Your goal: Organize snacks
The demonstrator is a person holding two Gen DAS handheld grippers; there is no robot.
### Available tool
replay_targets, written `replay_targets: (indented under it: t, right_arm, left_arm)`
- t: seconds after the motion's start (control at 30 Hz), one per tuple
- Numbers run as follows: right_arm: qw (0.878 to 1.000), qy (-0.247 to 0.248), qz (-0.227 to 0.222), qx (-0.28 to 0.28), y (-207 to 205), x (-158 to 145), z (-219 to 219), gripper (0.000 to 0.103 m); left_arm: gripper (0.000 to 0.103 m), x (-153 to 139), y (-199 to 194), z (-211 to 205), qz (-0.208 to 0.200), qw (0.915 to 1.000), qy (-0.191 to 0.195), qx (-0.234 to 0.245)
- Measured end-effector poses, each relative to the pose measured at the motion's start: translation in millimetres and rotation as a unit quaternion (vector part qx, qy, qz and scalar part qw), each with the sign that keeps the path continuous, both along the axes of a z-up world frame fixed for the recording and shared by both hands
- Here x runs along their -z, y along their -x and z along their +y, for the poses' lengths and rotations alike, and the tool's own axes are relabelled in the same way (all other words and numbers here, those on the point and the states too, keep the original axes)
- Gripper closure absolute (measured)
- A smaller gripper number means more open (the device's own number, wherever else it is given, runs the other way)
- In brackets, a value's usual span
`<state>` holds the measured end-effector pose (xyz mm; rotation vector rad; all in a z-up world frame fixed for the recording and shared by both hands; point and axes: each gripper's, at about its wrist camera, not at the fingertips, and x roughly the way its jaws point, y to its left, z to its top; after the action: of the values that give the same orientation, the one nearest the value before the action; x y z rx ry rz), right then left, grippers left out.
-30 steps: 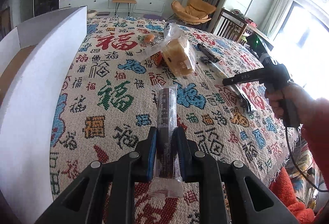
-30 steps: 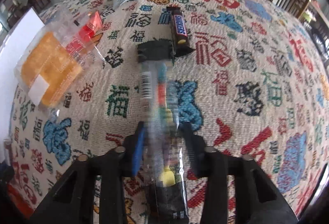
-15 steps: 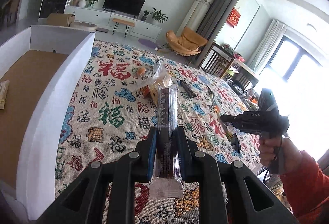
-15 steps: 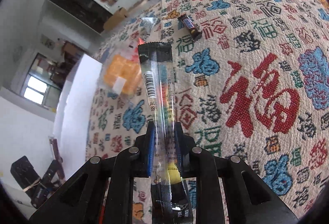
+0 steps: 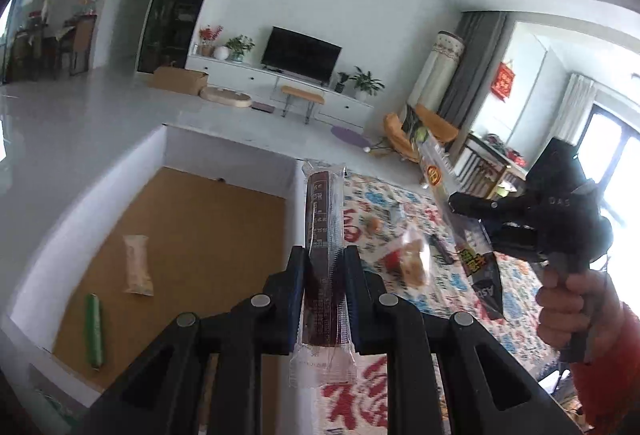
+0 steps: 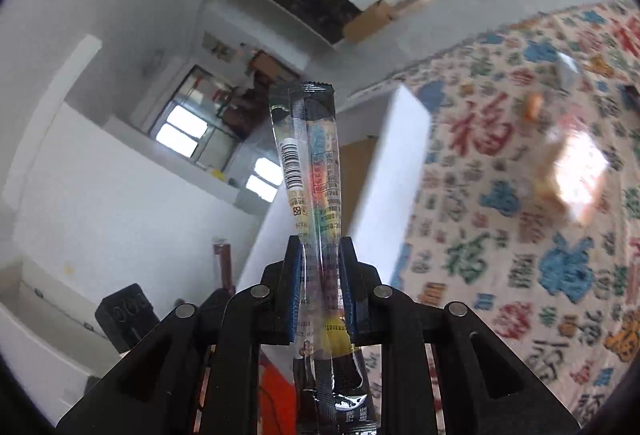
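- The left gripper (image 5: 324, 255) is clamped on a dark stick snack (image 5: 324, 235); its long axis runs straight forward along the fingers, its far end over the white box (image 5: 132, 171).
- The right gripper (image 6: 320, 247) is clamped on a clear, colourful stick snack (image 6: 310, 171), its long axis also along the fingers, its black-capped end pointing away.
- Inside the box lie a pale packet (image 5: 137, 270) and a green stick (image 5: 94, 331), both lengthwise.
- A bagged bread snack (image 5: 412, 263) lies on the patterned counter (image 5: 516, 299).

White walls, TV (image 5: 301, 52) on low cabinet (image 5: 280, 85), bright window (image 5: 612, 155) rt
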<state>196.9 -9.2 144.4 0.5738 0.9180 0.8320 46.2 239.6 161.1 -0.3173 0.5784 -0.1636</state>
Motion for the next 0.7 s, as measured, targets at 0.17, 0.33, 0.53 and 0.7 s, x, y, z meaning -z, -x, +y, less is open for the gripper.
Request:
replay_targets:
  t: [0.17, 0.33, 0.53, 0.7]
  right_arm:
    - [0.996, 0.037, -0.048, -0.066, -4.8, -4.4, 114.6, 0.060]
    - [0.986, 0.130, -0.084, -0.067, 3.5, 34.9, 137.0, 0.035]
    - [0.945, 0.281, -0.168, -0.013, 19.6, 96.2, 46.7, 0.036]
    - [0.884, 0.421, -0.176, 0.098, 20.5, 144.6, -81.8, 0.036]
  left_arm:
    - [0.029, 41.8, -20.4, 52.5, 0.072, 0.9904, -0.051, -0.107]
    - [0.015, 84.6, -8.4, 67.4, 0.101, 0.9811, -0.037, -0.161]
    - [0.013, 82.0, 3.4, 25.4, 0.068, 0.9869, -0.036, -0.142]
    - [0.007, 53.5, -2.6, -37.9, 0.026, 0.9975, -0.022, -0.062]
